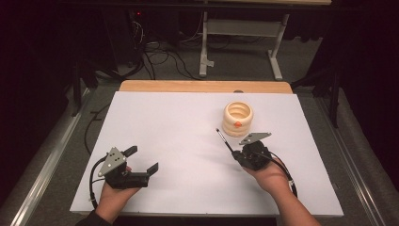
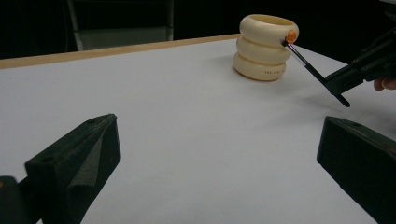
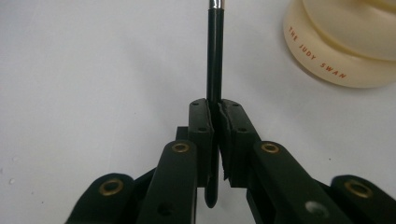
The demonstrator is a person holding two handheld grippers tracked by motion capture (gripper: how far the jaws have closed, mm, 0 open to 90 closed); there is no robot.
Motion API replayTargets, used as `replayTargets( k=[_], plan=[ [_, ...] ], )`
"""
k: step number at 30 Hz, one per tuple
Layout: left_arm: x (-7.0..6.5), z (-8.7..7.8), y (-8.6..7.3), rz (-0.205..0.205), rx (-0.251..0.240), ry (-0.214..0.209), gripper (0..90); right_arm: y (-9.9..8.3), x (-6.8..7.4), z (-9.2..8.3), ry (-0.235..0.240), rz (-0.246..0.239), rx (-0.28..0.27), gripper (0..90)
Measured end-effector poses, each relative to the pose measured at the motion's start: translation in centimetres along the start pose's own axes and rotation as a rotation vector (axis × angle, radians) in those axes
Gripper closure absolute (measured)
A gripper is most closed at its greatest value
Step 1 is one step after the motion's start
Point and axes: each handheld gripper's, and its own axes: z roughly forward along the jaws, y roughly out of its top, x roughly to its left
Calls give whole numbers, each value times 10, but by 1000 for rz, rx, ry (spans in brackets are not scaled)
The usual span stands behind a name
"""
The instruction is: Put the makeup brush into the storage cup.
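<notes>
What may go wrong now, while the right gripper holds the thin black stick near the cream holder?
1. The right gripper pinches the black stick low on its shaft, so the long free end may swing or slip in the pads.
2. The cream ringed holder stands free on the white table; a push from the stick's tip could tip or slide it, and the open left gripper is too far away to steady it.
</notes>
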Motion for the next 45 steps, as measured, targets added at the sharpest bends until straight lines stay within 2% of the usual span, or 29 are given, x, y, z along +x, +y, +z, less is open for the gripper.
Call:
replayTargets(
  k=[13,23,37,45],
  plan=[
    [1,0,0,-6,-2,1,2,-9,-3,4,1,34,-81,861],
    [1,1,-1,-3,4,9,2,-17,-2,6,8,59,-114,862],
    [1,2,-2,-5,10,11,2,-21,-3,4,1,68,-163,861],
    [-1,3,-3,-3,4,-4,2,-23,-1,1,-12,60,-226,861]
  ],
)
